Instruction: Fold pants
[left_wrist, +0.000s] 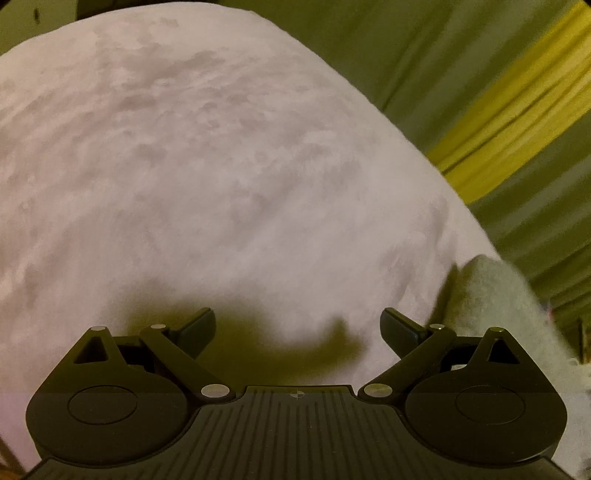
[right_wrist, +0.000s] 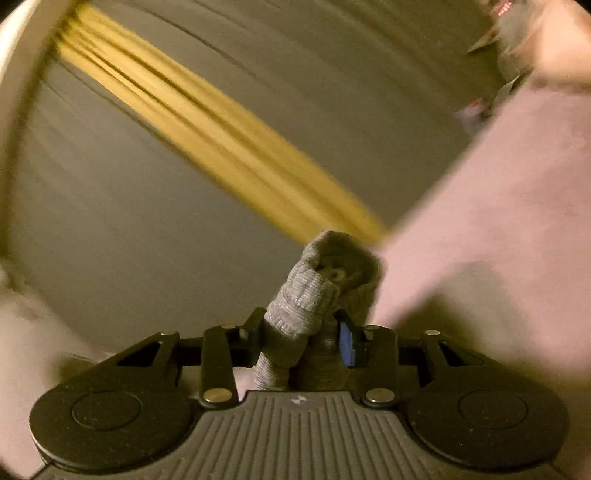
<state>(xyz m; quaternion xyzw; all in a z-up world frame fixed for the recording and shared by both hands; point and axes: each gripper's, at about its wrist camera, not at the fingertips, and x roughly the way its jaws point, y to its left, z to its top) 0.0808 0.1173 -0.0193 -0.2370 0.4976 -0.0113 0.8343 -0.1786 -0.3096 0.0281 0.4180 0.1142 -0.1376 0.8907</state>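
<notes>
The pink pants (left_wrist: 221, 166) lie spread on the green bed sheet (left_wrist: 461, 55). The left gripper (left_wrist: 299, 328) hovers wide open above them. The right gripper (right_wrist: 306, 328) squeezes the grey cuff (right_wrist: 314, 291), probably mid-fold; next, lay it down.

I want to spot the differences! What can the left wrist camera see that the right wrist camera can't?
Only the left wrist view shows the left gripper, open and empty, over a wide spread of pink pants.

Only the right wrist view shows the right gripper shut on the gray ribbed cuff.

Both show pink cloth and the green sheet with its yellow stripe.
</notes>
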